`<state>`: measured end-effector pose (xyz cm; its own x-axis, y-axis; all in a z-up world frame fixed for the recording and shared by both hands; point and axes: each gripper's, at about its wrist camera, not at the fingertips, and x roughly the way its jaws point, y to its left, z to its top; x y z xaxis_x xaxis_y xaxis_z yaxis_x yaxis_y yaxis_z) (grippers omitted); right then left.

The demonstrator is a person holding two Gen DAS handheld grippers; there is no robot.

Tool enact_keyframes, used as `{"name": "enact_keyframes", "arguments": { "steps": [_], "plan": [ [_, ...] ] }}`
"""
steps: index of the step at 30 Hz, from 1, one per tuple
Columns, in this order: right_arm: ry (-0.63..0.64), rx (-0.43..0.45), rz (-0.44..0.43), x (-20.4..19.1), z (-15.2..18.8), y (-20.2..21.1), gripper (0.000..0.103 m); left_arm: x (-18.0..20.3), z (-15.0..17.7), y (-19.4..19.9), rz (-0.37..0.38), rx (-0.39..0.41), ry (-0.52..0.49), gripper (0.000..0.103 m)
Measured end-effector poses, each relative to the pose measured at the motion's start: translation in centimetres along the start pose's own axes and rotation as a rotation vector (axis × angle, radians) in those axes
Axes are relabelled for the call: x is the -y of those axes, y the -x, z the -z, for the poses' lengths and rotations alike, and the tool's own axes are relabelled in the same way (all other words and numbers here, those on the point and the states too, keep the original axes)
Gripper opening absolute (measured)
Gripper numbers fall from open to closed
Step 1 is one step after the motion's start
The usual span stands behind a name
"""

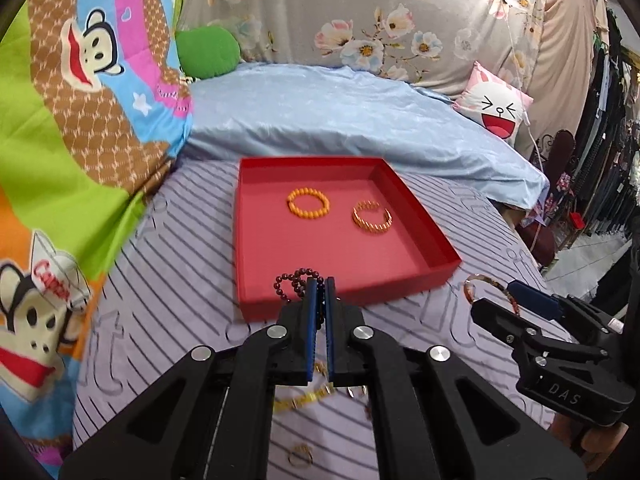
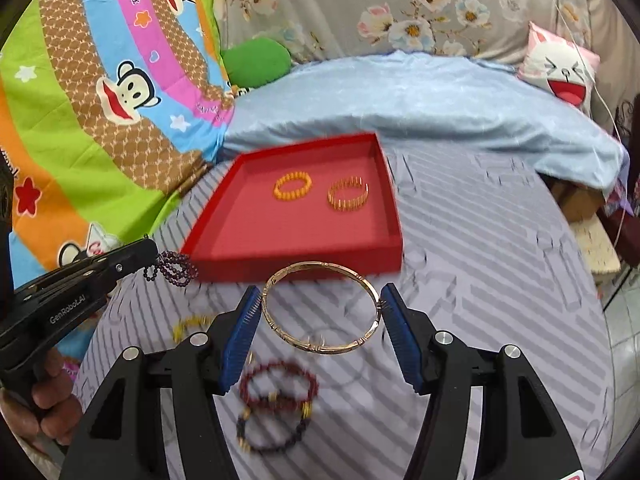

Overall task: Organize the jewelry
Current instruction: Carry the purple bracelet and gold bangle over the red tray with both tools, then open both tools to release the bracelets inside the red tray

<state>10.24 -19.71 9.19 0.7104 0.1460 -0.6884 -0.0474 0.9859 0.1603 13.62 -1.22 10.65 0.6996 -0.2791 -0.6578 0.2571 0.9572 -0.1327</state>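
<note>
Between right fingers (image 2: 394,332): gold bangle (image 2: 320,307).

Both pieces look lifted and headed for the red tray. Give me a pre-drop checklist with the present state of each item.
1. Left hand-held gripper shut on the dark bead bracelet: ok.
2. Right hand-held gripper clamping the gold bangle across its width: ok.
3. Red tray has bare floor for two more pieces: ok.
4. Orange bracelet and gold cuff lie apart, clear of the near half: ok.
5. Either piece already over the tray: not ok, both short of its near wall.
6. Jewelry remaining on the bed: not ok, several pieces.
</note>
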Motion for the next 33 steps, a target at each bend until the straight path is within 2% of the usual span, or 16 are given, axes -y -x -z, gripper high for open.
{"name": "enact_keyframes", "arguments": {
  "steps": [5, 10, 20, 33],
  "plan": [
    [0.025, 0.000, 0.012, -0.3, -3.5, -3.1, 0.059, 0.1, -3.2, -3.5, -0.116, 0.008, -0.048, 0.003],
    [0.022, -0.020, 0.016, -0.4, -5.9, -6.7, 0.059, -0.8, -5.0, -7.8, -0.178, -0.029, -0.060, 0.003],
    [0.036, -0.075, 0.038, -0.4, -7.3, -12.5, 0.059, -1.5, -5.9, -14.1, -0.178, -0.104, -0.034, 0.004],
    [0.033, -0.092, 0.040, -0.2, -7.4, -14.5, 0.060, -1.4, -5.9, -16.0, -0.188, -0.114, -0.014, 0.007]
  ]
}}
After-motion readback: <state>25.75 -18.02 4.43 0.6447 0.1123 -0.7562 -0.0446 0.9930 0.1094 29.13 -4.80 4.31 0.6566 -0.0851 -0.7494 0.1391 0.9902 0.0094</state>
